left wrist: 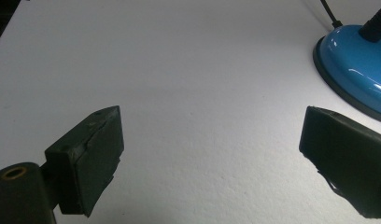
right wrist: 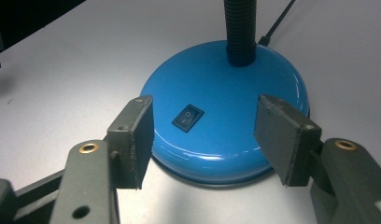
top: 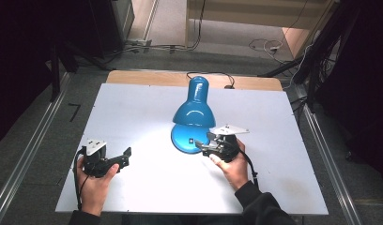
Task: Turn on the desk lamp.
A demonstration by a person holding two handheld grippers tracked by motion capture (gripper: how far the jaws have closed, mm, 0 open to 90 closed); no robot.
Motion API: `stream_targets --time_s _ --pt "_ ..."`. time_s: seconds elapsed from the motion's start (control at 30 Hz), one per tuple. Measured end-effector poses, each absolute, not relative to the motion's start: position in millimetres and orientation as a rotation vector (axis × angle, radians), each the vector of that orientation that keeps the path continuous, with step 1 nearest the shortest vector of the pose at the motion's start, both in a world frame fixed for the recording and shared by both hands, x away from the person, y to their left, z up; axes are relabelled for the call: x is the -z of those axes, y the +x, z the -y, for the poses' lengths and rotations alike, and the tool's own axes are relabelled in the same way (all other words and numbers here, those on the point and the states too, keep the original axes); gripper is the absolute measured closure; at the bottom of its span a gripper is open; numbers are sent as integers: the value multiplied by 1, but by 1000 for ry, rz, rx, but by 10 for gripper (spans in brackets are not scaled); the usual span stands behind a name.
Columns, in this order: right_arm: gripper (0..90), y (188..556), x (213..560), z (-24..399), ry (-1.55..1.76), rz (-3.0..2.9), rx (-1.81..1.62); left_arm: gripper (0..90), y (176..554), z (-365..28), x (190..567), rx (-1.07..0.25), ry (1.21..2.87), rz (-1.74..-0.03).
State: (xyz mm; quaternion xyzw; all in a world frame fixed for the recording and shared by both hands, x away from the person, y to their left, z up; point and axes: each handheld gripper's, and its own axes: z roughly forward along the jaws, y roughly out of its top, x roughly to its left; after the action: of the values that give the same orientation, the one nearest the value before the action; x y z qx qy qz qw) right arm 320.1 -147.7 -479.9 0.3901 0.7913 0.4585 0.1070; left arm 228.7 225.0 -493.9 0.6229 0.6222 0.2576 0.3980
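Your right gripper [top: 202, 147] sits just in front of the blue desk lamp [top: 193, 115], near the middle of the white worktop [top: 133, 108]. In the right gripper view its 2 jaws stand well apart on either side of the lamp's round base [right wrist: 226, 126], above its near rim, and neither pad presses on it; nothing is held. The black rocker switch [right wrist: 187, 117] lies on top of the base between the jaws, and the black ribbed neck [right wrist: 240, 28] rises behind it.

Your left gripper [top: 124, 157] rests toward the near left corner of the worktop, well apart from the lamp. In the left gripper view its jaws are spread wide over bare white board, with nothing between them, and the lamp base [left wrist: 356, 70] shows at the far right.

The lamp's shade [top: 195, 108] hangs over the base, and a pool of brighter light lies on the board around it. The lamp's cord [top: 213, 75] runs off the far edge.

The worktop is a matt white sheet laid on a wooden table [top: 147, 77], whose bare wood shows as a strip along the far edge. Around it you have grey carpet [top: 49, 140], metal rails [top: 25, 159] on the floor at both sides, dark stands and loose cables [top: 264, 44] beyond the far edge.
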Motion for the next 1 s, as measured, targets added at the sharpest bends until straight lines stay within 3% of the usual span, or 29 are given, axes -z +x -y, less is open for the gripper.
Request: stream_targets --time_s 0.23,1.0 --pt "273 317 479 160 1136 -2325 -1313 67 229 -225 494 -656 1574 -1576" --pt "237 307 478 205 1203 -2282 -1304 67 229 -225 494 -659 1577 -1578"
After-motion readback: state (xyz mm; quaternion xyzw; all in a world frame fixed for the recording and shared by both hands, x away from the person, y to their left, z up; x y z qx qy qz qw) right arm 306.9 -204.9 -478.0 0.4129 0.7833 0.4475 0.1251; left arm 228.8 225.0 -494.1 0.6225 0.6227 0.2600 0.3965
